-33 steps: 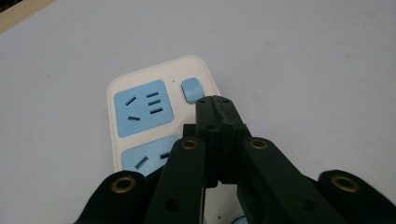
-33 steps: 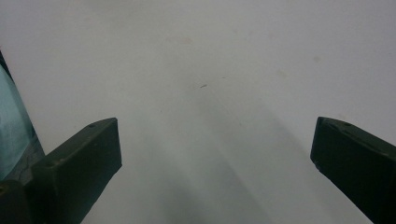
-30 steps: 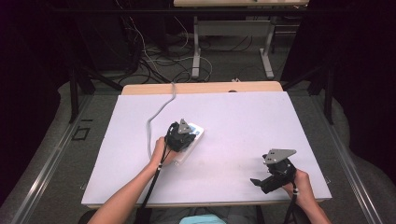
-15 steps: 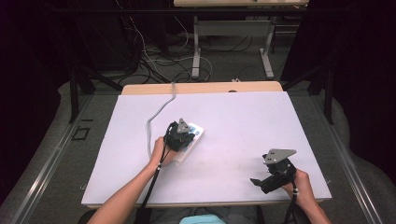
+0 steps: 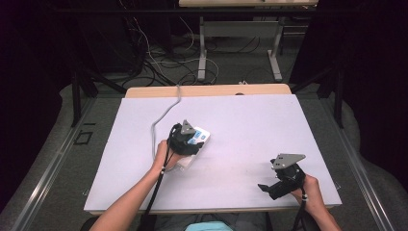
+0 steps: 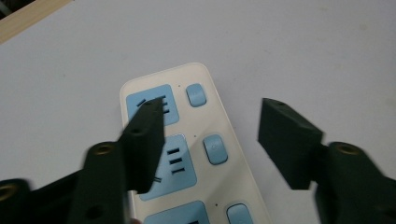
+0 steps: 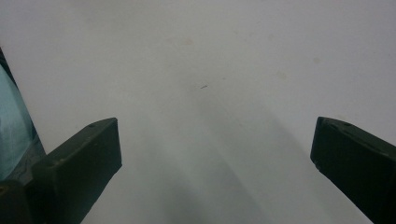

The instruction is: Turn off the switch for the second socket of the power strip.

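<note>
- High view: power strip lies left of the middle of the white surface, partly under the left gripper, which hangs right over it. Its grey cord runs off toward the far edge. Right gripper sits well apart, near the front right corner, with bare surface between the two.
- Left gripper view: jaws have just been opening and stand about half apart, pressing on nothing. One jaw hangs over the strip's blue sockets; the other is over bare surface just beside the strip's long edge. The row of switches shows in the gap. Open room lies beyond the strip's rounded end.
- Right gripper view: jaws wide apart and holding nothing, with plain white surface between them.
</note>
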Action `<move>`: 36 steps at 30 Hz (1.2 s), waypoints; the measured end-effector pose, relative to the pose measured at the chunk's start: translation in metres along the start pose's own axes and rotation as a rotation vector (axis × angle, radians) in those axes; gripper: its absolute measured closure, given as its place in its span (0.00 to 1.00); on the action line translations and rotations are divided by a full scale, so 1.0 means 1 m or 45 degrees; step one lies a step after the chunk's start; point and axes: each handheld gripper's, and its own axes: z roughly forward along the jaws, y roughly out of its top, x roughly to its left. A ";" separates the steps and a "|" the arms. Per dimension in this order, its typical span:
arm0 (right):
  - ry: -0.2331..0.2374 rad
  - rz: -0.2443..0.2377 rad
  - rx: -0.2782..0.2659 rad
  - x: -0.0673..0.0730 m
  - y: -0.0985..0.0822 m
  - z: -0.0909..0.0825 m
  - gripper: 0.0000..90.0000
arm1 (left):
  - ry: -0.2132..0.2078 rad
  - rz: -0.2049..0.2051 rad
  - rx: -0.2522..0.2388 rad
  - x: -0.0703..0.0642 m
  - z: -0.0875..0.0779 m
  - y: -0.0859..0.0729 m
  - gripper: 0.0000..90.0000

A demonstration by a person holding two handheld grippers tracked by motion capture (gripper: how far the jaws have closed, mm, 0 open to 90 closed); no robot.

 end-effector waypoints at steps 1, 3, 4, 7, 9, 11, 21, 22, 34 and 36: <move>-0.002 0.000 0.000 0.000 0.000 0.000 0.01 | 0.000 -0.002 0.010 -0.001 -0.002 0.001 0.36; 0.003 0.000 0.003 0.000 0.000 0.000 0.01 | 0.006 -0.004 0.016 -0.002 -0.004 0.002 0.22; 0.003 0.000 0.002 0.000 0.000 0.000 0.01 | 0.008 -0.008 0.015 -0.003 -0.006 0.002 0.16; 0.004 0.001 0.003 0.000 0.000 0.000 0.01 | 0.019 -0.003 0.042 -0.005 -0.009 0.002 0.02; 0.002 -0.009 0.001 -0.001 0.000 0.000 0.01 | 0.025 -0.002 0.032 -0.004 -0.012 0.001 0.00; 0.002 -0.009 -0.001 -0.001 0.000 0.000 0.01 | 0.033 -0.008 0.019 -0.004 -0.016 0.000 0.00; -0.010 0.001 -0.004 0.000 0.000 -0.001 0.01 | 0.051 0.009 0.003 -0.002 -0.035 -0.010 0.00; -0.003 0.002 0.002 0.000 0.000 -0.001 0.01 | 0.050 0.003 0.002 -0.002 -0.037 -0.011 0.00; -0.001 0.002 0.000 0.000 0.000 0.000 0.01 | 0.091 0.010 -0.045 -0.006 -0.069 -0.029 0.00; -0.002 -0.002 0.000 0.000 0.000 0.000 0.01 | 0.089 -0.006 -0.049 -0.007 -0.074 -0.034 0.00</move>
